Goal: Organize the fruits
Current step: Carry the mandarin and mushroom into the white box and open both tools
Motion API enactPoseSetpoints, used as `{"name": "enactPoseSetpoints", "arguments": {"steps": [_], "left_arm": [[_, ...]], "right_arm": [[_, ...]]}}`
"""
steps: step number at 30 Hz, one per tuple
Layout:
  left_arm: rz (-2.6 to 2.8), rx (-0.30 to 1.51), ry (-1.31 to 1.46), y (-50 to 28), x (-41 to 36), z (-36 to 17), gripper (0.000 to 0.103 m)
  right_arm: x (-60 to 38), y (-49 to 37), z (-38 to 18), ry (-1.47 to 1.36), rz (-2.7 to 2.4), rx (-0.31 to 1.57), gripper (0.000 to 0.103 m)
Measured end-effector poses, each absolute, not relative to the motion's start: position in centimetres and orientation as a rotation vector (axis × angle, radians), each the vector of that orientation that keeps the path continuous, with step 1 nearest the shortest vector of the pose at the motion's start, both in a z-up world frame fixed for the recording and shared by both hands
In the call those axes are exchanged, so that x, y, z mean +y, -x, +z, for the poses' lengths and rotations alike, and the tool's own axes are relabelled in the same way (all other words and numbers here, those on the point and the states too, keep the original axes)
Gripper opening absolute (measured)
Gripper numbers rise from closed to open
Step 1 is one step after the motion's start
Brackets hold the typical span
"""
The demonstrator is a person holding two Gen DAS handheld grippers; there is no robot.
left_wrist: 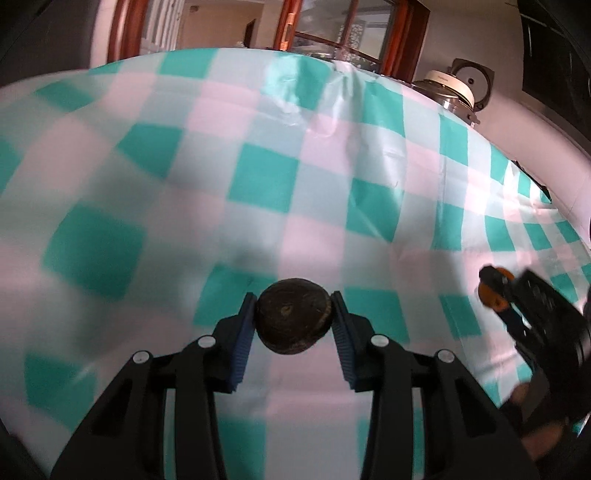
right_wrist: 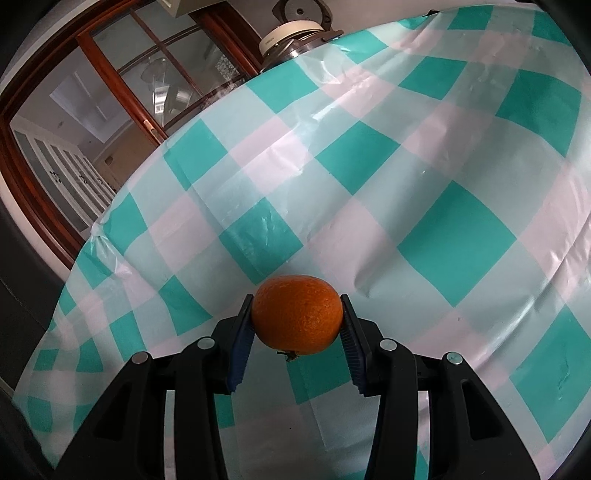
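Note:
My left gripper (left_wrist: 293,308) is shut on a dark brown round fruit (left_wrist: 293,315) and holds it above the checked tablecloth (left_wrist: 258,177). My right gripper (right_wrist: 296,314) is shut on an orange (right_wrist: 297,314), stem end down, held above the same cloth (right_wrist: 406,192). In the left wrist view the right gripper (left_wrist: 517,306) shows at the far right edge with the orange (left_wrist: 493,291) in it.
The table is covered by a teal, white and pink checked plastic cloth with creases. A white and metal appliance (left_wrist: 448,90) stands beyond the far edge; it also shows in the right wrist view (right_wrist: 295,35). Wood-framed glass doors (right_wrist: 110,110) lie behind.

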State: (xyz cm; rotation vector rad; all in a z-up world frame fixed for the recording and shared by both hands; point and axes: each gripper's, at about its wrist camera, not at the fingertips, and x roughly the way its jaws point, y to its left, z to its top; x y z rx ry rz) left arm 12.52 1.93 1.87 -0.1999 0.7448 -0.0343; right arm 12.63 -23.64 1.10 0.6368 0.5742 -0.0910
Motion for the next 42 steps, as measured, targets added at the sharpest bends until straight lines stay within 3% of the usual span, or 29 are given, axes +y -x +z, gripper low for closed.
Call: {"name": "enactPoseSetpoints", "arguments": {"steps": [7, 17, 26, 42], "left_arm": [[-0.053, 0.742, 0.189, -5.3, 3.4, 2.2, 0.040], [-0.144, 0.701, 0.099, 3.1, 2.6, 3.0, 0.040], [-0.185, 0.703, 0.082, 8.9, 1.9, 3.0, 0.040], [-0.400, 0.674, -0.203, 17.7, -9.5, 3.6, 0.041]], "right_arm": [[-21.9, -11.0, 1.7, -0.565, -0.041, 0.616, 0.044], [-18.6, 2.6, 1.5, -0.446, -0.020, 0.714, 0.044], [-19.1, 12.1, 2.9, -0.356, 0.038, 0.688, 0.044], [-29.1, 27.5, 3.2, -0.346, -0.058, 0.580, 0.044]]}}
